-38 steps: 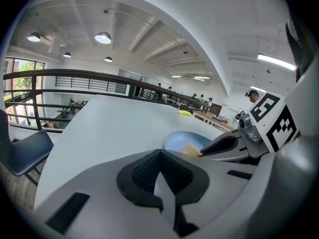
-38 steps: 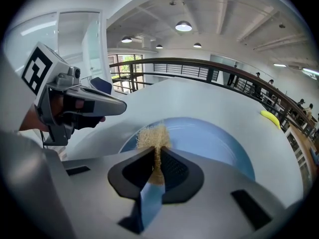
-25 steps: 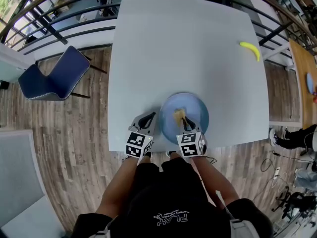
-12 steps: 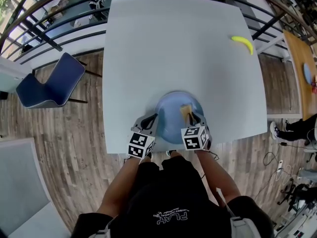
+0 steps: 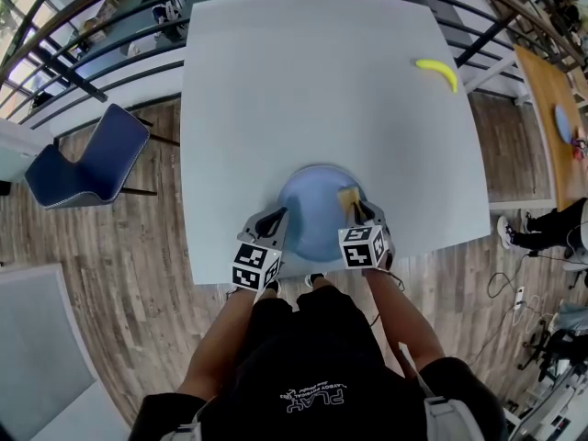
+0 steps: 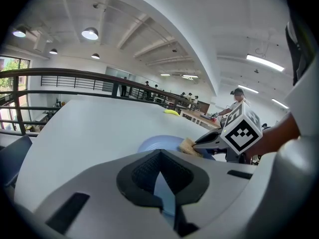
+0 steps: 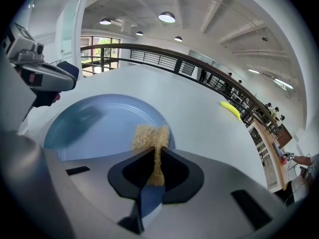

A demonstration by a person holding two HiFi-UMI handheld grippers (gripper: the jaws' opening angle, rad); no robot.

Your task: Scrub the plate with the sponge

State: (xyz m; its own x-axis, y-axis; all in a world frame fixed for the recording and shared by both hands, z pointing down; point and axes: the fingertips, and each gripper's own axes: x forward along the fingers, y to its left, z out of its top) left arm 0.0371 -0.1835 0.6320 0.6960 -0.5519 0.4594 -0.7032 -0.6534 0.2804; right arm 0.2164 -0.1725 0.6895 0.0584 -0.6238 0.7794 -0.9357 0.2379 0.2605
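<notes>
A blue plate (image 5: 308,205) lies near the front edge of the white table (image 5: 312,90). My left gripper (image 5: 275,222) is at the plate's left rim, and in the left gripper view its jaws are shut with the plate's (image 6: 158,144) blue edge pinched between them. My right gripper (image 5: 358,213) is shut on a tan sponge (image 5: 348,196) that rests on the right part of the plate. In the right gripper view the sponge (image 7: 149,135) sticks out past the jaws onto the plate (image 7: 99,123).
A yellow banana (image 5: 437,73) lies at the table's far right. A blue chair (image 5: 87,159) stands on the wooden floor to the left. Dark railings (image 5: 101,62) run behind the table. A wooden table (image 5: 560,118) is at the right.
My right gripper has slid the sponge from the plate's middle towards its right side. The left gripper has stayed at the plate's left rim.
</notes>
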